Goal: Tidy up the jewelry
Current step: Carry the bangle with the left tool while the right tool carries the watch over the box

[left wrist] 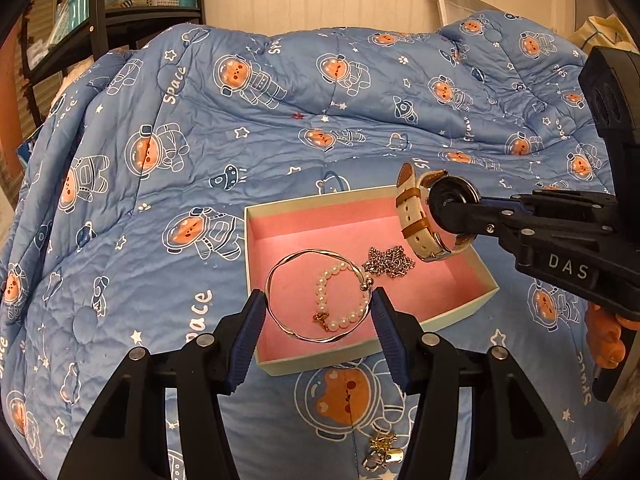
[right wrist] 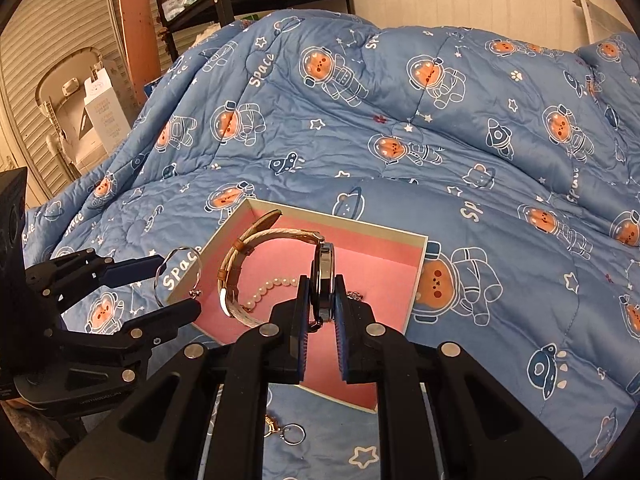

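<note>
Watch [right wrist: 276,272], cream strap looped out to frame left, clamped by its dark case in the right hand-held gripper [right wrist: 321,300] directly above the pink-lined box [right wrist: 416,276] on the bed; left hand-held gripper [left wrist: 320,304] at lower centre clasps the silver bangle [left wrist: 320,295], also over the box.

Beside the pink-lined box [right wrist: 416,256], on its near side, small metal trinkets [left wrist: 380,454] lie partly behind the left gripper's [left wrist: 320,312] finger, too small to identify. The right gripper's [right wrist: 320,300] pads cover much of the watch [right wrist: 325,280] case, its dial unreadable.
</note>
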A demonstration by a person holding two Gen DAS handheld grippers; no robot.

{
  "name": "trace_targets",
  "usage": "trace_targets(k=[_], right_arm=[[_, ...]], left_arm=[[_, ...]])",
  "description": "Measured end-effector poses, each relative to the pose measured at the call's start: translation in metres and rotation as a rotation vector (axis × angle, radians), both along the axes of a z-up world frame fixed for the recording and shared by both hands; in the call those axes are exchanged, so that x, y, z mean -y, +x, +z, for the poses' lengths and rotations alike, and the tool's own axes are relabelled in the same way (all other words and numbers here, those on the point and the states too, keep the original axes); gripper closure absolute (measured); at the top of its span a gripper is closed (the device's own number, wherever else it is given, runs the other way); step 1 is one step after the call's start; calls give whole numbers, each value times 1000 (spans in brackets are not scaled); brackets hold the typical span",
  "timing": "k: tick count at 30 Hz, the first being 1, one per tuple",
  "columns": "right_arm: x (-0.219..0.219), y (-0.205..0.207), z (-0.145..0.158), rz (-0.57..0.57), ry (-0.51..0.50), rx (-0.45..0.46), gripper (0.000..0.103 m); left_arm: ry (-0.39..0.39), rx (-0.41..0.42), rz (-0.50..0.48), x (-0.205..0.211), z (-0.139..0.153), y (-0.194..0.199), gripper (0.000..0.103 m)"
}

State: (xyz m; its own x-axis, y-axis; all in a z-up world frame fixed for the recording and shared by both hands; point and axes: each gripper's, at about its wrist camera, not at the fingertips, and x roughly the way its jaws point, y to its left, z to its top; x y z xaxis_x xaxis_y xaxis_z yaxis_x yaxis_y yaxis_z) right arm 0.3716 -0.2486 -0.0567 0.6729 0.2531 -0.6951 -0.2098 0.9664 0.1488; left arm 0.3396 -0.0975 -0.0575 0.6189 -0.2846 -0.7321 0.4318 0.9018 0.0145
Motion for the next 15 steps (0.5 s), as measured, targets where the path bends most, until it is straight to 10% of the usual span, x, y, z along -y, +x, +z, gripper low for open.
trace_targets(k=[15], right_arm=[[-16,37,-26,64,-119,-83,91]], left_arm=[[43,-46,-12,11,-17,23,50]])
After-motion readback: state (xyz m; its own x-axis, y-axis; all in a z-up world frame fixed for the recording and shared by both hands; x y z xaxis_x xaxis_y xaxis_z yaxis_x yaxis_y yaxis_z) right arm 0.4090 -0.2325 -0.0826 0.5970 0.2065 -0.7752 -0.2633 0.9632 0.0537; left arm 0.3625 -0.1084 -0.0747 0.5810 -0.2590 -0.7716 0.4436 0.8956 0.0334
